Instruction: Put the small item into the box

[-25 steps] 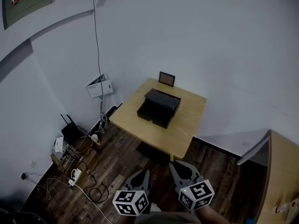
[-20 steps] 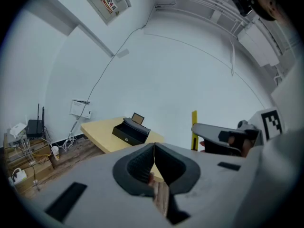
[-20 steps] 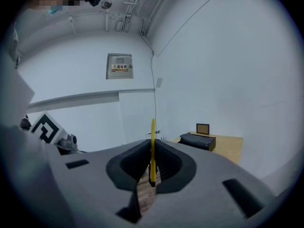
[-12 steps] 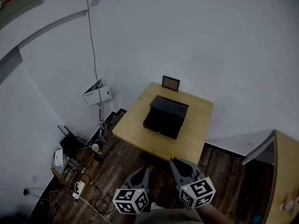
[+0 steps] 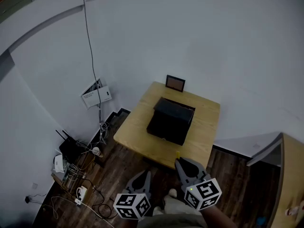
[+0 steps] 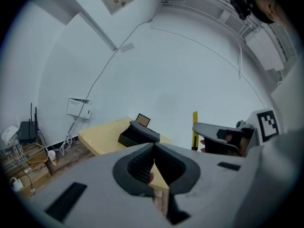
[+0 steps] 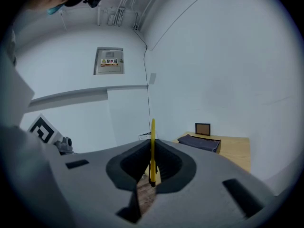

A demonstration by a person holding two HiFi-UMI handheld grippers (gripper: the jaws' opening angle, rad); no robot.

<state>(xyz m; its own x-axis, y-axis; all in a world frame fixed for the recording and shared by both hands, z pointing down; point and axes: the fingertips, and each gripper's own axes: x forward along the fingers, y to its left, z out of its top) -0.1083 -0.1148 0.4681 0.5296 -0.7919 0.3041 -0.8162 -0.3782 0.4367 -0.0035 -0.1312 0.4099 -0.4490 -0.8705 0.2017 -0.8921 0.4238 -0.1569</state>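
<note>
Your right hand-held gripper clamps the yellow stick upright, probably to carry it to the box ahead; your left hand-held gripper is together, empty.

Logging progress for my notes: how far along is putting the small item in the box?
Done: the right tool has the thin yellow item clamped. In hand: the carry; the black box sits on the table well ahead. Remaining: reach the box, drop it in. The left tool is shut, empty.
</note>
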